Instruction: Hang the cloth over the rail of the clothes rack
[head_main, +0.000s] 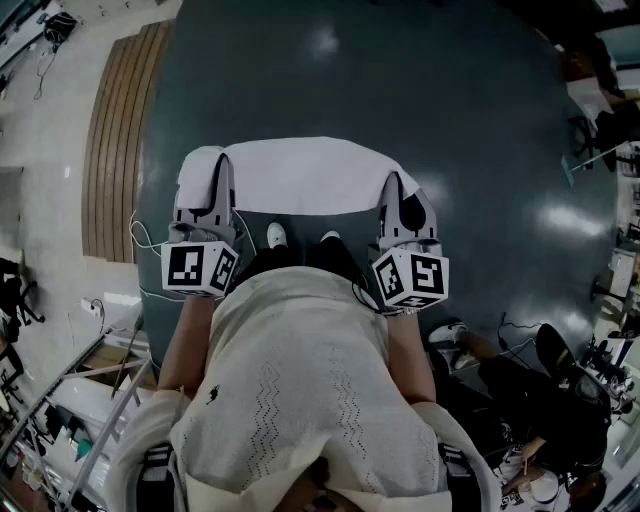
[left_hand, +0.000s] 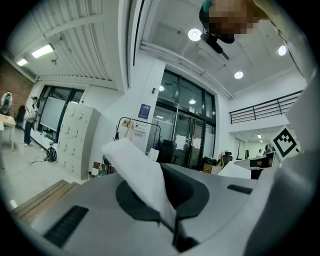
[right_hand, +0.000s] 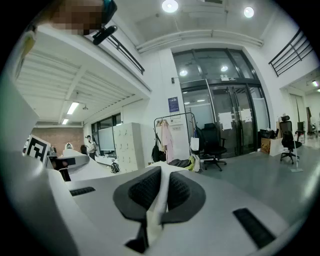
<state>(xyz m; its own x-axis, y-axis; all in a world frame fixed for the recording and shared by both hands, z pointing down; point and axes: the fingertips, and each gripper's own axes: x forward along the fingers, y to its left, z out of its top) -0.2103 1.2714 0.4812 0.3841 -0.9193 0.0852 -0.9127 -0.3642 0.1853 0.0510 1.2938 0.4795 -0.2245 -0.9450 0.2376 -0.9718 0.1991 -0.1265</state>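
Out in front of the person, the white cloth (head_main: 298, 176) spans between the left gripper (head_main: 221, 168) and right gripper (head_main: 393, 184), each clamped on 1 end; it looks light, soft and limp, so these end grips suit draping.

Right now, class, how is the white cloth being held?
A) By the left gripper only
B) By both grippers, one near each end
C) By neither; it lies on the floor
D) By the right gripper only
B: in the head view the cloth stretches between the left gripper and the right gripper, and each gripper view shows its jaws closed on a fold of it.
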